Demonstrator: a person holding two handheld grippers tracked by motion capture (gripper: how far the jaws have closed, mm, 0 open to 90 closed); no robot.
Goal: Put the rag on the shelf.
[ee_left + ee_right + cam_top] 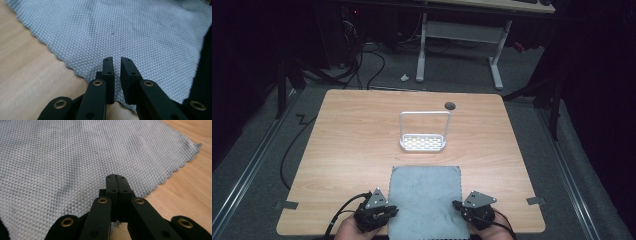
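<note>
Cloth (426,200) lies flat at lower centre, long axis running up-frame; we flank its near corners: left gripper (117,62) slightly parted over one edge, right gripper (116,180) closed at the other.

Grey waffle-textured cloth (425,200) lies on matt wood-grain table (352,135).

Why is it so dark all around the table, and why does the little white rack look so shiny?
High view: light falls on the table, while the floor and edges around it sink into near black; the white rack glares, its detail washed out. Left gripper view: the grey cloth is sharp, the wood at left blurry. Right gripper view: the cloth weave is crisp near the jaws, softer farther off.
</note>
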